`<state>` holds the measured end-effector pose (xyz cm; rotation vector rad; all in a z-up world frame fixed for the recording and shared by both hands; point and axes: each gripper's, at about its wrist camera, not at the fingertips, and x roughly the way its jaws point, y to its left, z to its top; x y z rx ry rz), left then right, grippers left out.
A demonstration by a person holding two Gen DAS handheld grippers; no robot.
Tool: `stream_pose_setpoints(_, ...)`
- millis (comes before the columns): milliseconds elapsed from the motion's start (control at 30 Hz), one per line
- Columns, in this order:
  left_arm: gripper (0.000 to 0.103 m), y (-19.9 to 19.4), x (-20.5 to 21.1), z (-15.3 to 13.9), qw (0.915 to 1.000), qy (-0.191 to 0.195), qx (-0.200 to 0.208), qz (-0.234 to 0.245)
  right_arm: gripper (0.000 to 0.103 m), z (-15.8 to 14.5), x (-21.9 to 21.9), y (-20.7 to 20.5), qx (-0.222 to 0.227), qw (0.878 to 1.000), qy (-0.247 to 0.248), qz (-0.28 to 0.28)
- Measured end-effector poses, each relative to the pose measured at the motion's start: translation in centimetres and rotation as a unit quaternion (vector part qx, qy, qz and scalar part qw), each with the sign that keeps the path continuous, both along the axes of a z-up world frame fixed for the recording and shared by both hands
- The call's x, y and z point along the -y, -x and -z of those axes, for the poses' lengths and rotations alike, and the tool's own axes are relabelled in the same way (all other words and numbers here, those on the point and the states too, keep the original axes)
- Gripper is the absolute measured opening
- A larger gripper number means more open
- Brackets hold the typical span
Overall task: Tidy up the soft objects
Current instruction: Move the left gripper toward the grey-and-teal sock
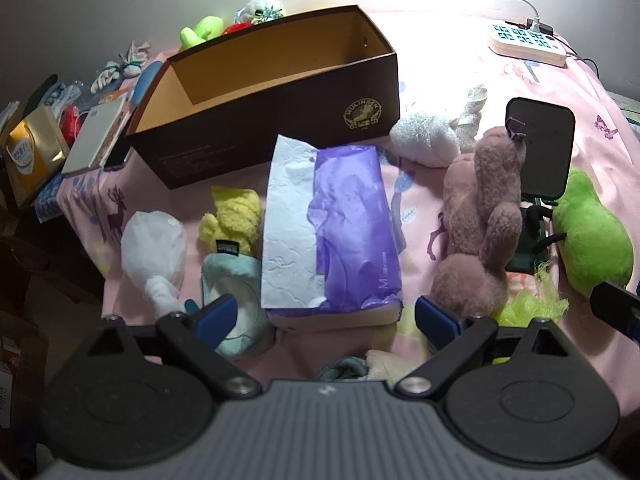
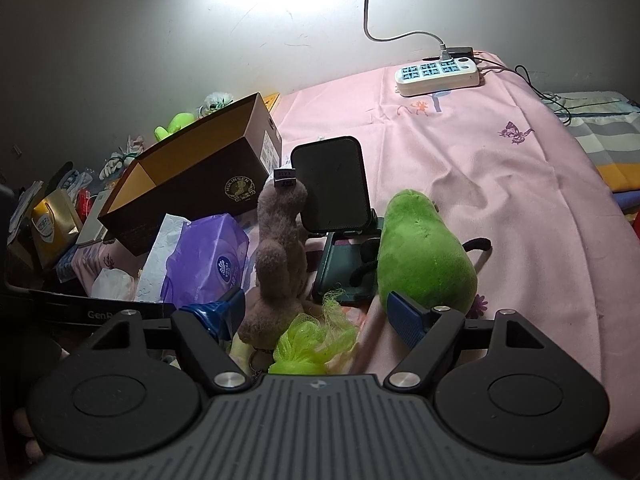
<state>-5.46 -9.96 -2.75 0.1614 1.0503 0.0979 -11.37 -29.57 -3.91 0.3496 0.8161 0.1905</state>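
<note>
Two tools hang over a pink bedsheet [image 2: 500, 168], both with jaws spread wide and nothing between them. The left tool [image 1: 326, 316] hovers at the near end of a purple tissue pack [image 1: 332, 228], which lies flat with white tissue pulled out along its left side. Left of the pack sit a yellow fuzzy toy [image 1: 234, 216], a pale blue soft item [image 1: 236, 300] and a white knotted bag [image 1: 154, 248]. Behind them stands an open brown shoebox [image 1: 272, 96], with nothing visible inside it.

The right tool [image 2: 320, 314] hovers above a neon-green mesh puff [image 2: 310, 344]. A brown plush bunny [image 2: 280, 256] stands upright just left of the puff, leaning against a dark phone stand [image 2: 334, 184]. A green plush avocado [image 2: 424, 256] lies just right of the stand, near the tool's right finger. A white fluffy toy [image 1: 424, 140] rests by the shoebox's front corner, and a power strip [image 2: 438, 72] lies far back on the sheet.
</note>
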Motion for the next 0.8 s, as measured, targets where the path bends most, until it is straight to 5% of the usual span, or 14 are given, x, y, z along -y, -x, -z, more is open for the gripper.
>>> stream_pose_setpoints(167,0.096,0.1,-0.4,0.2,0.9999,0.016,-0.003,0.002,0.063,0.2,-0.1,-0.1,-0.007,1.0,-0.003,-0.001)
stream_pose_setpoints(467,0.096,1.7,-3.4,-0.4,0.9925,0.115,0.019,0.038,0.062,0.6,0.6,-0.1,-0.019,1.0,-0.004,0.005)
stream_pose_setpoints(800,0.096,4.5,-4.3,1.5,0.9805,0.171,-0.017,0.096,0.059,2.0,1.5,-0.2,-0.058,0.997,-0.048,-0.004)
